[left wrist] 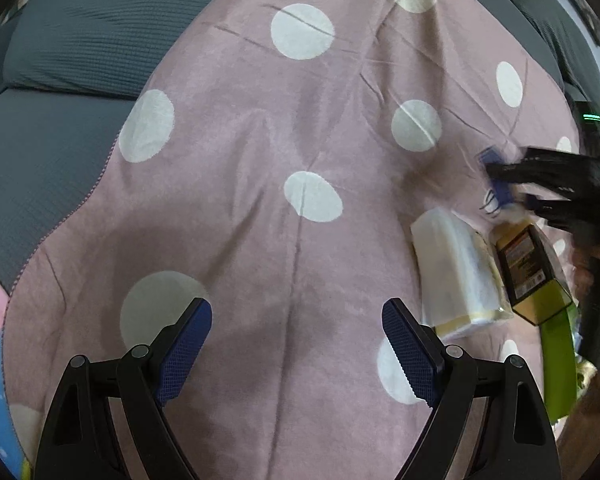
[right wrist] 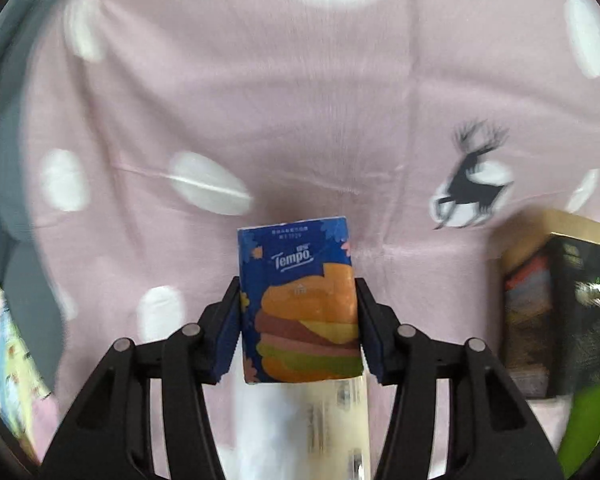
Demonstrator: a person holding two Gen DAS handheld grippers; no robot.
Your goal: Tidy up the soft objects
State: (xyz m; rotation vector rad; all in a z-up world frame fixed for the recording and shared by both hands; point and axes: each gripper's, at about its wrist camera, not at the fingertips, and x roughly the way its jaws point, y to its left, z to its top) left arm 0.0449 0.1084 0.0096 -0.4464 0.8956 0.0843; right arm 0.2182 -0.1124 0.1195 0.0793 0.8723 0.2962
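The right gripper (right wrist: 298,320) clamps a blue burger-printed tissue pack (right wrist: 298,300); the left gripper (left wrist: 296,344) hangs open over the pink dotted blanket (left wrist: 260,140), near a clear-wrapped pack (left wrist: 456,272).

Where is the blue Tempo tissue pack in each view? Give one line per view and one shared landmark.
Left wrist view: the Tempo tissue pack is a blurred blue patch at the right edge, in the right tongs.
Right wrist view: the pack sits at centre, upright, clamped between the tongs' pads.
Shared landmark: the black-and-gold box, right of the pack in both.
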